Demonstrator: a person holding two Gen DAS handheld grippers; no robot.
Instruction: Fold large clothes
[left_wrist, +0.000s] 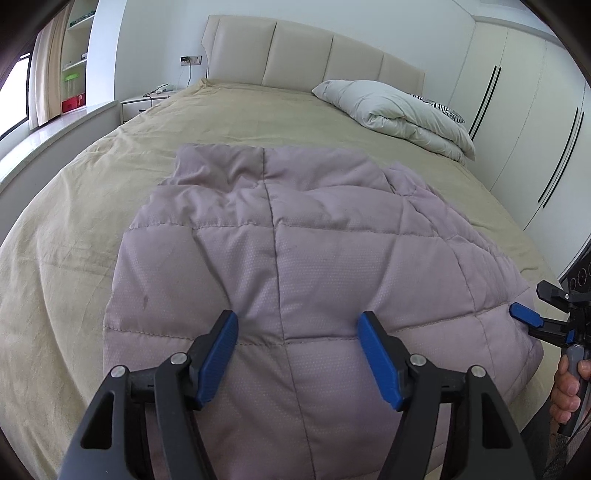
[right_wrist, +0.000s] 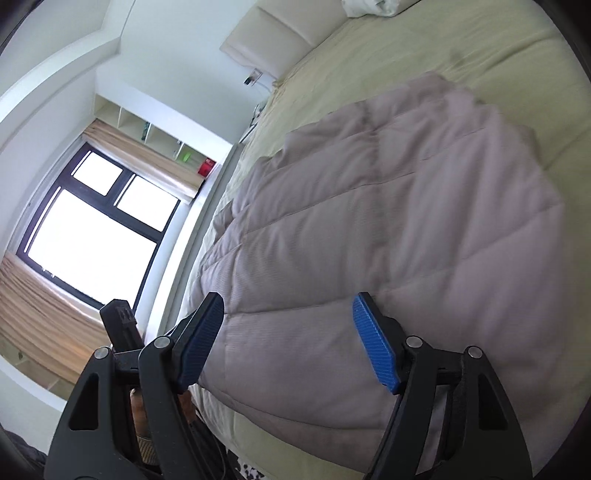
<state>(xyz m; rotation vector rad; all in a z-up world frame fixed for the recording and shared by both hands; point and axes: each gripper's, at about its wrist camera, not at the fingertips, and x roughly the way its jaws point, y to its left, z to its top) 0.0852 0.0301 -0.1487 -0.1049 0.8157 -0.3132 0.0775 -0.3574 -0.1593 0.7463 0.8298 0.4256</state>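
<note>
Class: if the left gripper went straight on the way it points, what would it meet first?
Most likely the quilt: the open left gripper points down at it, nothing between.

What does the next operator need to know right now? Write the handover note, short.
Left tongs: open, nothing held, over the near part of the quilt.
Right tongs: open, nothing held, at the quilt's near right side.
Quilt: mauve, quilted, lying bunched on the tan bedspread, its near edge at the foot of the bed; white pillow by the headboard.
Done: it looks doubled over at least once, though I cannot tell how many layers.
Left: grip the edges, finish folding, square it up.
</note>
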